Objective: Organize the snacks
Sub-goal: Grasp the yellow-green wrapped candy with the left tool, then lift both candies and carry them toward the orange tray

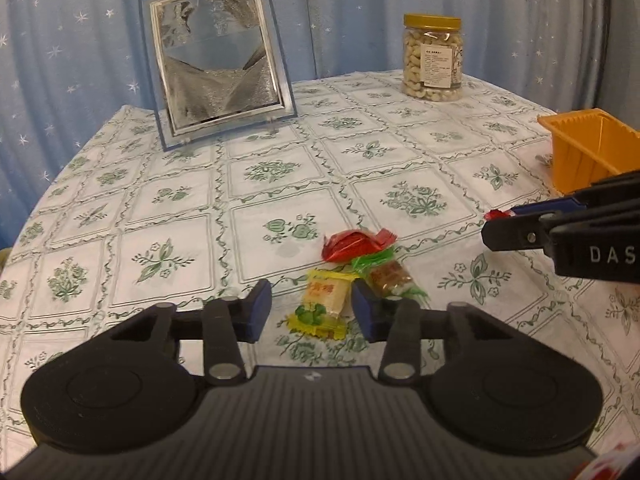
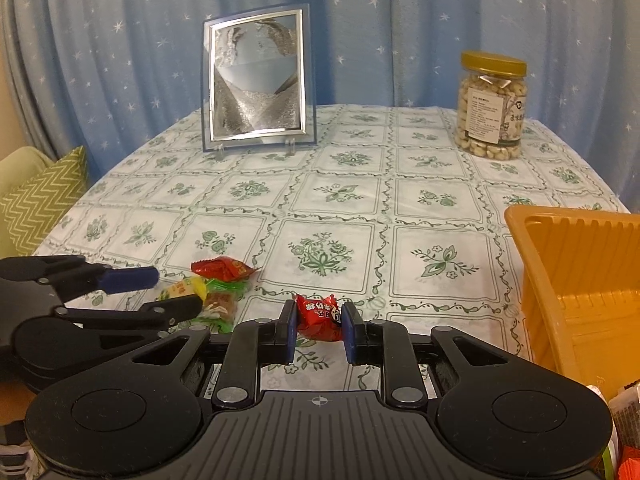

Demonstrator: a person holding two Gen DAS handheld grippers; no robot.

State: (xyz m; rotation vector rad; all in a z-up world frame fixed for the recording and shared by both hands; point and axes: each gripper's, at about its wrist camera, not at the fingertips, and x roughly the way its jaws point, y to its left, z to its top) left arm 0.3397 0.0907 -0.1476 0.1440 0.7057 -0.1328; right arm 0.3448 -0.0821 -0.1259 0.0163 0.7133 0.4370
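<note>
While the right hand-held gripper (image 2: 319, 330) pinches a red candy (image 2: 320, 317) tight between its blue pads, lifted clear of the bench (image 2: 340, 200), the left hand-held gripper (image 1: 311, 309) sits low over the small pile w/ its jaws around a yellow candy (image 1: 322, 307); the pads look just shy of pressing it, so not gripped yet. Beside it lie 1 green candy (image 1: 386, 274) and another red wrapper (image 1: 352, 245). Orange tray (image 2: 576, 280) waits near the right side. Step in hand, I'd say: picking pieces for the tray. Next: left needs to finish squeezing, right must carry its candy over the tray rim & let go.
</note>
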